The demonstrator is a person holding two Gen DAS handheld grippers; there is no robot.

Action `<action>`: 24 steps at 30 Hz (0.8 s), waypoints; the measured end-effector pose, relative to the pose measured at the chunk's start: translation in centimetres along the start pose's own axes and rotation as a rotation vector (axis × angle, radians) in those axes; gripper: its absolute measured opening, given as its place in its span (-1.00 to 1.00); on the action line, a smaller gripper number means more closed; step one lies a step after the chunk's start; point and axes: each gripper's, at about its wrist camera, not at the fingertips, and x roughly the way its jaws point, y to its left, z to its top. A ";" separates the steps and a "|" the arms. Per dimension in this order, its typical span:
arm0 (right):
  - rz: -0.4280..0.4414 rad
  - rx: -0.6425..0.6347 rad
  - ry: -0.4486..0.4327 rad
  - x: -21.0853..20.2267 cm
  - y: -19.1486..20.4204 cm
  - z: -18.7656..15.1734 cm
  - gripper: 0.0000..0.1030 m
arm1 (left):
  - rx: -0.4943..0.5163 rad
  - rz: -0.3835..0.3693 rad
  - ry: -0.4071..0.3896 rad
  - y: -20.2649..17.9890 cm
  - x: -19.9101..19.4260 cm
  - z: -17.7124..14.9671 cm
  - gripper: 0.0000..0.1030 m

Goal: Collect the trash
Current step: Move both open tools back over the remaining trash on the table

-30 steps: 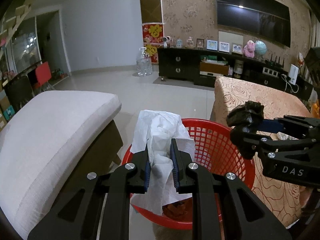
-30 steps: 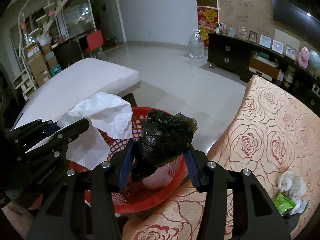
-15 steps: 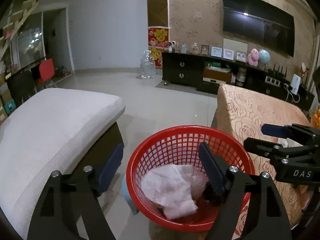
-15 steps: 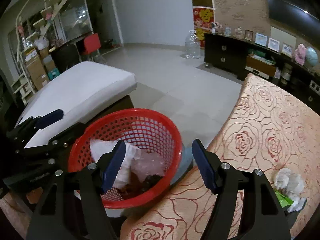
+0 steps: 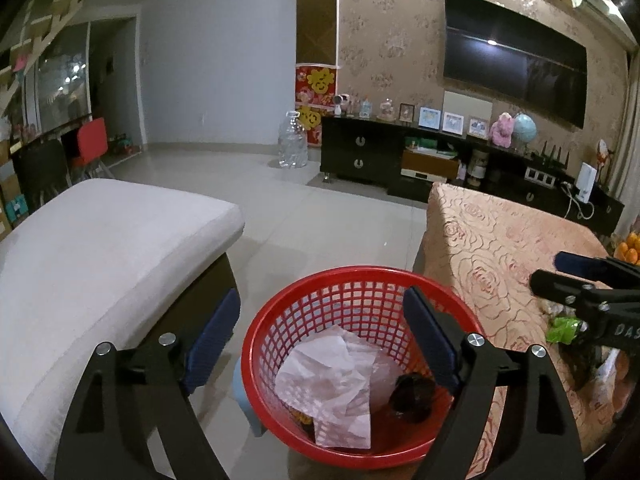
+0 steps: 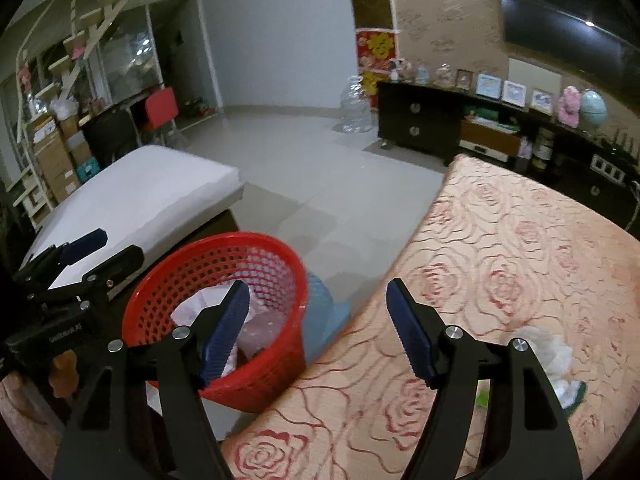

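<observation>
White letters "DAS" stand on the black body of the right tool (image 5: 560, 276) (cut off at the frame's right edge). The left tool's (image 6: 90, 252) small white print is unreadable.

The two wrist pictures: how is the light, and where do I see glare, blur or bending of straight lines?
Left wrist view: dim indoor light, sharp, a lamp glares on the television, walls bow near the edges. Right wrist view: equally dim, the rose-patterned cloth and red basket slightly smeared, corners black from the fisheye.
</observation>
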 end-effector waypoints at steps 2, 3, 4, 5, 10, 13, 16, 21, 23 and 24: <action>-0.022 0.020 -0.018 -1.2 -1.1 -0.2 0.42 | -0.006 -0.010 -0.004 -0.2 -0.1 0.1 0.58; -0.032 0.027 -0.024 -1.6 -1.8 -0.2 0.43 | -0.008 -0.017 -0.006 -0.4 -0.2 0.2 0.62; -0.051 0.038 -0.035 -2.4 -2.6 -0.4 0.43 | -0.009 -0.022 -0.010 -0.6 -0.3 0.2 0.63; -0.063 0.045 -0.041 -2.9 -3.2 -0.5 0.44 | -0.008 -0.026 -0.015 -0.8 -0.5 0.2 0.64; -0.156 0.121 -0.084 -6.4 -7.2 -2.4 0.46 | 0.001 -0.053 -0.021 -2.3 -0.9 0.3 0.65; -0.217 0.193 -0.098 -8.6 -10.0 -4.1 0.48 | 0.022 -0.088 -0.015 -3.6 -1.0 0.4 0.65; -0.295 0.269 -0.108 -10.9 -13.0 -6.2 0.51 | 0.051 -0.107 -0.018 -5.0 -1.1 0.3 0.65; -0.371 0.356 -0.094 -12.4 -16.1 -8.8 0.52 | 0.081 -0.142 -0.017 -7.1 -1.2 0.1 0.65; -0.403 0.361 -0.084 -12.8 -16.7 -9.8 0.52 | 0.091 -0.158 -0.013 -7.7 -1.1 -0.2 0.65; -0.411 0.362 -0.077 -12.8 -16.7 -10.3 0.53 | 0.102 -0.166 -0.012 -8.3 -1.2 -0.2 0.65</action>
